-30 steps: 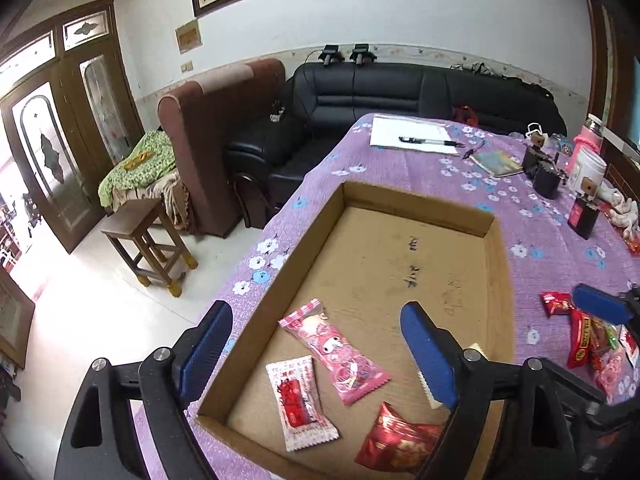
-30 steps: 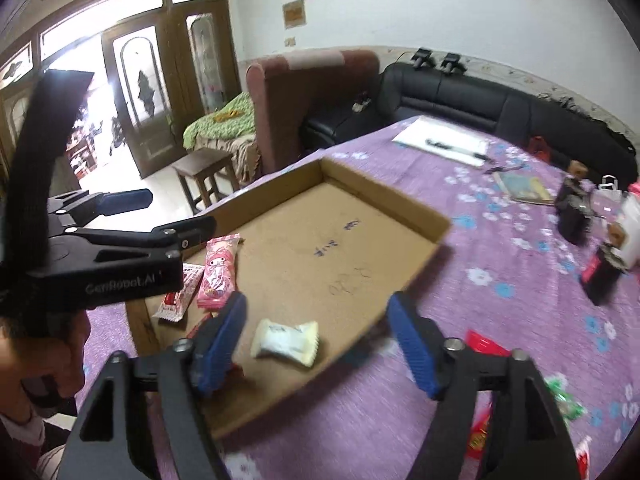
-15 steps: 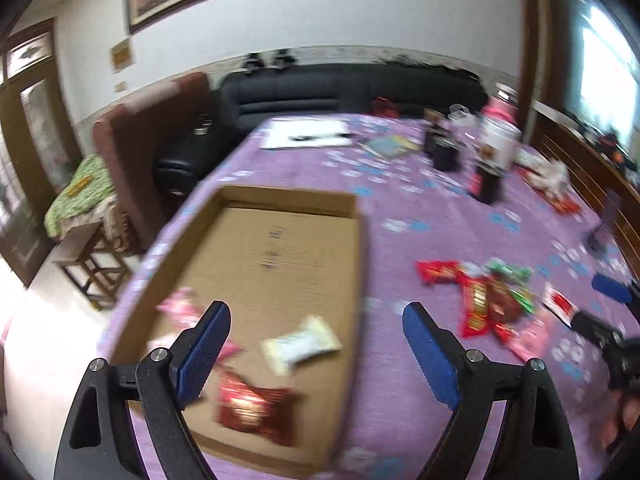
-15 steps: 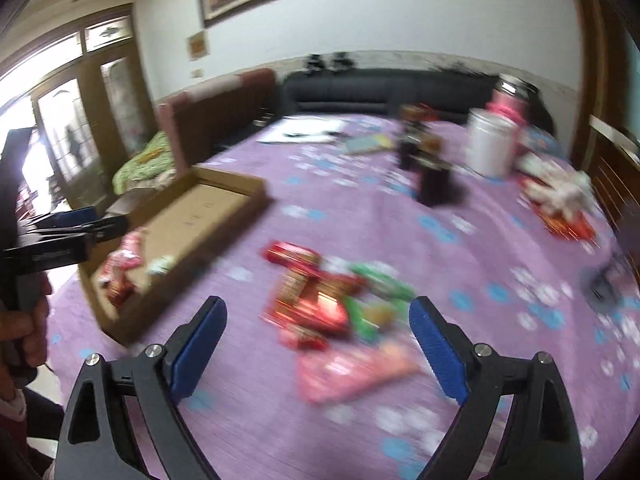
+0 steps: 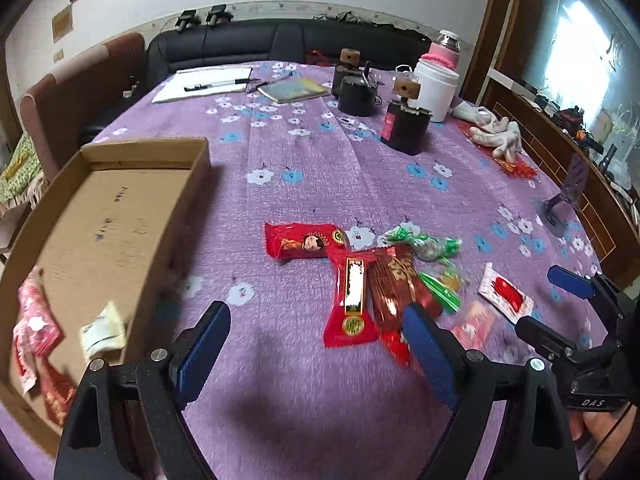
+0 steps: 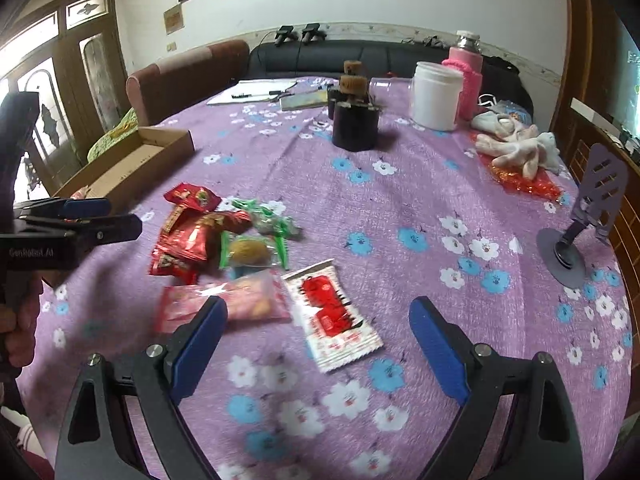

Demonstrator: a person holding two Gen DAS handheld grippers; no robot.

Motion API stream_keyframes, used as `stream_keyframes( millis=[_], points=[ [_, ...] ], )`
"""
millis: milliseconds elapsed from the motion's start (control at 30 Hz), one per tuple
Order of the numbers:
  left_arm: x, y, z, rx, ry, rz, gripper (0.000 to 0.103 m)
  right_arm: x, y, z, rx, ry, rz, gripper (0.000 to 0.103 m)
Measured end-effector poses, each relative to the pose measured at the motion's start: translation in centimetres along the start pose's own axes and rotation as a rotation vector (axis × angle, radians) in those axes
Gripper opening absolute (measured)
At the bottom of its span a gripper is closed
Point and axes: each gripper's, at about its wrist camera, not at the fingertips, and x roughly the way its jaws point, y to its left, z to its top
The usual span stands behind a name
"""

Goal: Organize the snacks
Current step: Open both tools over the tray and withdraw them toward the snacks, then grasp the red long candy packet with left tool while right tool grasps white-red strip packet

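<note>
A shallow cardboard box (image 5: 196, 152) sits on the purple flowered cloth at the left, with pink packets (image 5: 34, 320), a white candy (image 5: 102, 328) and a red packet (image 5: 56, 396) inside. Right of it lies a loose pile: red packets (image 5: 352, 300), green-wrapped sweets (image 5: 424, 244), a pink packet (image 6: 236, 300) and a white-and-red packet (image 6: 332, 316). My left gripper (image 5: 316, 316) hangs open over the pile's near edge, holding nothing. My right gripper (image 6: 318, 312) stands open above the white-and-red packet without touching it. In the right wrist view the left gripper (image 6: 120, 216) shows at the left edge.
Dark jars (image 5: 404, 128), a white tub (image 6: 436, 96), a pink-sleeved flask (image 6: 466, 76) and white gloves (image 6: 516, 148) stand at the table's far side. Papers with a pen (image 5: 208, 84) and a notebook (image 5: 292, 90) lie further back. A grey phone stand (image 6: 576, 240) is at the right. Sofas lie beyond the table.
Both grippers swung right, from over the box to the snack pile. The right gripper's jaws widened, and the white candy that lay between them stayed in the box.
</note>
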Motion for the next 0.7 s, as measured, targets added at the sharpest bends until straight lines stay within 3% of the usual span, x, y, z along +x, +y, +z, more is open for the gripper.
stream_keyframes(
  millis=[200,400,500,567,633,700],
  points=[
    [1.8,0.1,0.6,0.017,0.026,0.024,0.09,2.1,-0.7,0.3,-0.049,0.046,0.026,0.092],
    [2.7,-1.3,0.3,0.107,0.04,0.039,0.091,2.2,-0.9,0.4,-0.057,0.042,0.062,0.091],
    [3.1,-1.2,0.6,0.114,0.038,0.055,0.09,2.4,-1.0,0.5,-0.055,0.052,0.071,0.082],
    [3.6,-1.1,0.7,0.113,0.049,0.059,0.085,2.7,-1.0,0.6,-0.056,0.062,0.073,0.069],
    [4.1,-1.0,0.8,0.111,0.067,0.05,0.078,3.0,-1.0,0.6,-0.059,0.073,0.08,0.063],
    [4.2,-1.0,0.8,0.108,0.063,0.046,0.077,3.2,-0.9,0.7,-0.063,0.082,0.077,0.063]
  ],
)
